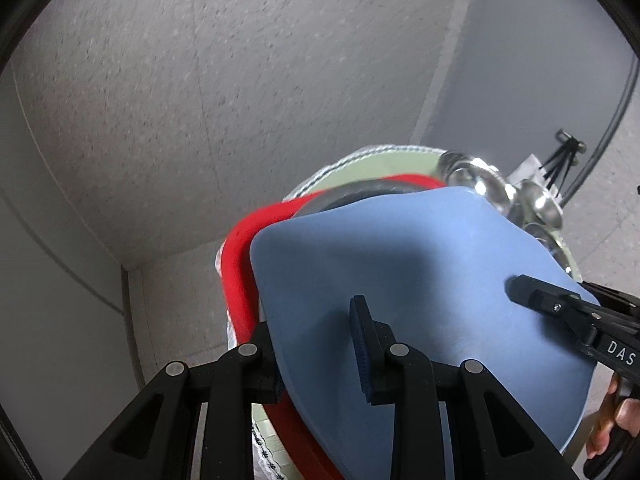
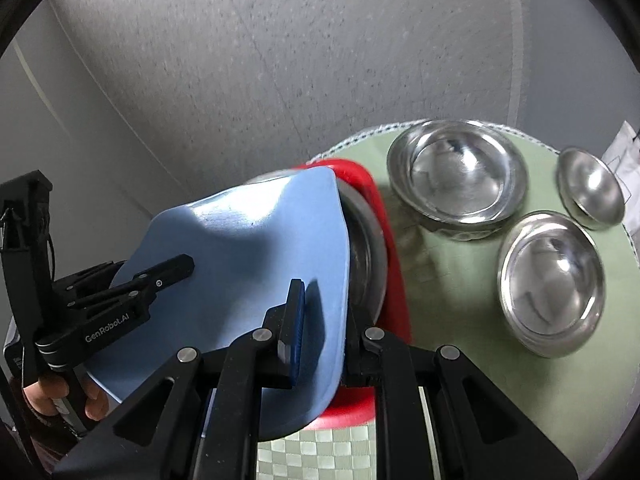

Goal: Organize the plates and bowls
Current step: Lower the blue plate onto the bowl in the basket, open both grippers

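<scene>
Standing beside the small round table with its pale green cloth point(image 2: 460, 320), I saw that both hand-held grippers were clamped on one flat, light blue plate of matte plastic with rounded corners point(image 2: 248, 248). The left gripper point(image 1: 320, 356) held the plate by its near edge, one finger above the blue surface and the other one below it, so its jaws were pressed together on the plate. The right gripper point(image 2: 320, 328) gripped the opposite edge in the same manner, its ribbed blue pad lying flat on the top face of the plate. In the left wrist view the right gripper came in from the right side, and a hand point(image 1: 612, 428) was closed around its handle; in the right wrist view the left gripper point(image 2: 176, 268) came in from the left, with another hand point(image 2: 60, 396) on its handle. The blue plate was tilted and was held above a red plate point(image 2: 394, 264), with a grey metal dish point(image 2: 368, 248) between them; I could not tell if the blue plate touched the dish. The red plate lay on the cloth at the edge of the table. On the far part of the table stood three shiny steel bowls: a large one point(image 2: 456, 180), a medium one point(image 2: 552, 280) just beside it, and a small one point(image 2: 592, 192) near the white lace border of the cloth point(image 2: 360, 136). Behind the table was a grey speckled floor point(image 2: 280, 60).
</scene>
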A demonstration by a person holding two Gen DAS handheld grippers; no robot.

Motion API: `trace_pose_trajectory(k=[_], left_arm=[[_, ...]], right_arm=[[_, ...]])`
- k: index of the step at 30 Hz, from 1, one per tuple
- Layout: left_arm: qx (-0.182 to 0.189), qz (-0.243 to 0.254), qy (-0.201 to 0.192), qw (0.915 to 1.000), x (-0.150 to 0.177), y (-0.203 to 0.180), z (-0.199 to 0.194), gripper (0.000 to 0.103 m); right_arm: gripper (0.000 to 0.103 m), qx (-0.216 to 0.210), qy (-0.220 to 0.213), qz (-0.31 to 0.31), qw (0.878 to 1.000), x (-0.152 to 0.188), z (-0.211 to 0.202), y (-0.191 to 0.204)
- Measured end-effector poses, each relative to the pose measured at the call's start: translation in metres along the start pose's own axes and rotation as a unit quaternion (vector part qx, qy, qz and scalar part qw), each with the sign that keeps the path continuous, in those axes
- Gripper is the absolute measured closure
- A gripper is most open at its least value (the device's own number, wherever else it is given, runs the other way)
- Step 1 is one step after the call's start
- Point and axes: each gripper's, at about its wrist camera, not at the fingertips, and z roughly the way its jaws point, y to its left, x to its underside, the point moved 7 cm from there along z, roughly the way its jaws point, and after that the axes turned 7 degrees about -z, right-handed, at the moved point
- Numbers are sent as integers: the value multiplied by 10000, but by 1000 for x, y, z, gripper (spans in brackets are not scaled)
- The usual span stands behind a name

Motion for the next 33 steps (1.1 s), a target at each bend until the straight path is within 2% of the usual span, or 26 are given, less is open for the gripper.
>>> trace_pose_trajectory(k=[2, 9, 14, 17, 20, 21, 22, 24, 25, 28, 33], left_arm=[[12, -52, 72, 10000, -4, 1, 9, 79], [1, 84, -65, 9999, -19, 3, 26, 79], [-158, 273, -171, 9994, -12, -6, 27, 77], [-305, 283, -177, 9990, -9, -8, 30, 75], [-356, 374, -215, 9984, -7, -16, 34, 72], [-408, 405, -207, 9981, -6, -18, 35, 71], [-467, 415, -216, 9978, -5, -20, 36, 69], [-517, 423, -311, 9973, -4, -25, 34, 38], [-602, 445, -383, 9965, -4, -28, 34, 33], [-770, 548, -571, 9939, -2, -36, 29, 31], [-632, 378, -545, 9958, 3, -43, 23, 27]], right_arm=[[90, 45, 79, -47, 9999, -1, 7, 2], [85, 238, 37, -127, 9996, 1, 11, 3], [80, 566, 56, -301, 9979, 5, 7, 7], [78, 612, 113, -303, 9976, 9, 9, 7], [70, 689, 76, -352, 9970, 9, 8, 8], [63, 751, 70, -368, 9965, 9, 8, 8], [55, 798, 55, -378, 9961, 9, 7, 10], [49, 753, -3, -390, 9964, 8, 4, 12], [43, 776, -25, -390, 9962, 8, 2, 13], [41, 748, -93, -436, 9962, 8, -2, 16], [36, 683, -232, -398, 9966, 10, -17, 12]])
